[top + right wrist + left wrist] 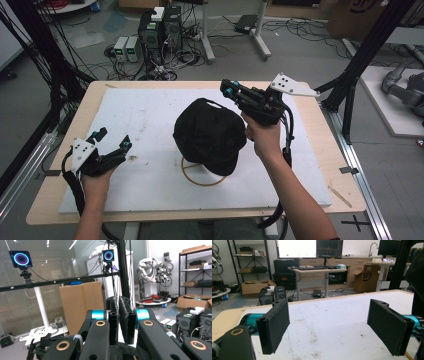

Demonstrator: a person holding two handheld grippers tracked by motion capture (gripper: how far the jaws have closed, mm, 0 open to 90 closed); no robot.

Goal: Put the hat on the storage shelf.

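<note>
A black cap (210, 135) sits in the middle of the white foam board (150, 120), resting over a wooden ring stand (202, 179). My right gripper (226, 90) hovers just above the cap's far edge, pointing left. Its jaws stand together with nothing visible between them (122, 322). My left gripper (114, 138) rests low at the board's left side, well apart from the cap. Its jaws are wide open over bare foam (337, 327). The cap's dark side (417, 277) shows at the right edge of the left gripper view.
The foam board lies on a wooden table (320, 125). Black frame posts (370, 45) stand at the table's right, cables and electronics boxes (160, 30) on the floor beyond. A desk with monitors (312, 250) is farther off.
</note>
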